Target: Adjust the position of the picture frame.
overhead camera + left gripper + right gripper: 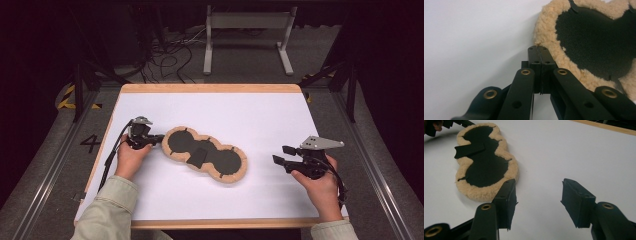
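A figure-eight pad (pixel 180 143) with a black middle and a tan fleece rim lies flat on the white table, a little left of centre. A short black strap (pixel 200 156) crosses its waist. My left gripper (pixel 161 140) is shut, with its tips against the pad's left fleece edge. In the left gripper view the jaws (pixel 538 47) are pressed together and touch the fleece of the pad (pixel 594 40); I cannot tell whether any pile is pinched. My right gripper (pixel 280 154) rests at the table's right side, open. Nothing is between its jaws (pixel 539 182), and the pad (pixel 484 167) lies beyond them.
The table top (pixel 240 110) is white with a wooden border (pixel 210 88). Beyond its far edge a grey metal stand (pixel 247 30) and loose cables (pixel 170 55) sit on the floor. Metal rails run along both sides of the table.
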